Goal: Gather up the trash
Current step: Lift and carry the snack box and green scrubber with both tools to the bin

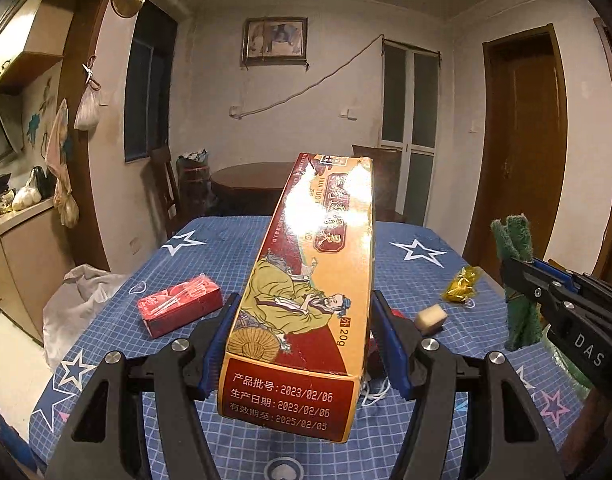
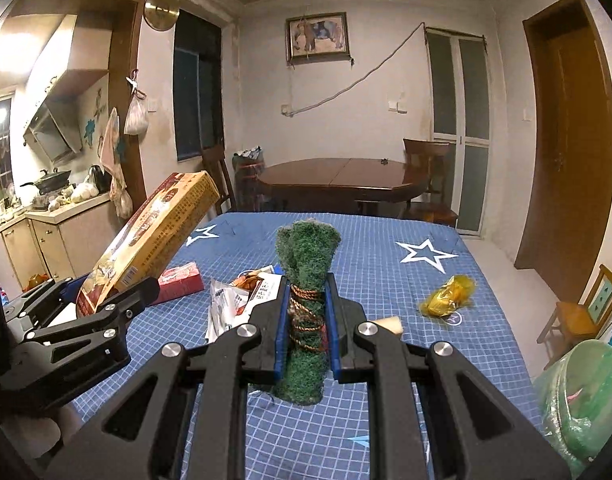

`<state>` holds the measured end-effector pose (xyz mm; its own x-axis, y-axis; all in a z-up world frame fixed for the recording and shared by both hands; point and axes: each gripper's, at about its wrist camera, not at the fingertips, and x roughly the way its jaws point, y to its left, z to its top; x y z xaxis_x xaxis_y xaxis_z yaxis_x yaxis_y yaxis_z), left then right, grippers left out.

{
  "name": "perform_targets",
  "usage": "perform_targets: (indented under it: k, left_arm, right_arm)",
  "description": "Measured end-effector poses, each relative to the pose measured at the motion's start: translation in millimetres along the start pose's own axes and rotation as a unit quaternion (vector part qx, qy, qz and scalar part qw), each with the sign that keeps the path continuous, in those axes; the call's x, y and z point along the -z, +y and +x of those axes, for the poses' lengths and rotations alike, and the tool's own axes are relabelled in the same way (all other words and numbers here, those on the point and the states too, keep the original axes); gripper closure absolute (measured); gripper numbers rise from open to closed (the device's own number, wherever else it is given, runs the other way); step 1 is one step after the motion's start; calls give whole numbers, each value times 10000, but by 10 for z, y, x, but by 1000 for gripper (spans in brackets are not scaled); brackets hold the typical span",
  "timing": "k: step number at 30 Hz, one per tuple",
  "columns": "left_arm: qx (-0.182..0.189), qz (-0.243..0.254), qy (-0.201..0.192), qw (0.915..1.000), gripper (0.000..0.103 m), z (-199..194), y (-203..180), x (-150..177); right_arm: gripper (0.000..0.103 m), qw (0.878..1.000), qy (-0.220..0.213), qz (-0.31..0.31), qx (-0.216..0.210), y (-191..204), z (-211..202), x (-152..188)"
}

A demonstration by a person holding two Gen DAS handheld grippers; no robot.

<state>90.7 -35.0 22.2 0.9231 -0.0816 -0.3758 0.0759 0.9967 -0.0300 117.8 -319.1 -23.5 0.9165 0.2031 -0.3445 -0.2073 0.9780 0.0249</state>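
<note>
My left gripper is shut on a long yellow-and-red medicine box, held tilted up above the blue star tablecloth; the box also shows in the right wrist view. My right gripper is shut on a rolled green scouring pad tied with brown string, held upright above the table; the pad also shows in the left wrist view. On the table lie a small red box, a yellow wrapper, a pale cube and crumpled packets.
A bin lined with a green bag stands at the table's right side. A white bag lies on the floor to the left. A round wooden table with chairs stands behind, kitchen counter at left.
</note>
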Motion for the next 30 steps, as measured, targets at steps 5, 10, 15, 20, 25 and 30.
perform_targets:
  k: [5, 10, 15, 20, 25, 30]
  left_arm:
    - [83, 31, 2, 10000, 38, 0, -110, -59]
    - [245, 161, 56, 9996, 38, 88, -309, -101]
    - [499, 297, 78, 9983, 38, 171, -643, -112]
    - [801, 443, 55, 9958, 38, 235, -1100, -136]
    - [1152, 615, 65, 9914, 38, 318, -1652, -155]
    - [1534, 821, 120, 9847, 38, 399, -2245, -137]
  right_arm:
    - [89, 10000, -26, -15, 63, -62, -36, 7]
    - [89, 9997, 41, 50, 216, -239, -76, 31]
    - [89, 9989, 25, 119, 442, -503, -206, 46]
    - [89, 9971, 3, 234, 729, -852, -354, 58]
    - [89, 9937, 8, 382, 1057, -1244, -527, 91]
    - [89, 9880, 71, 510, 1453, -1649, -724, 153]
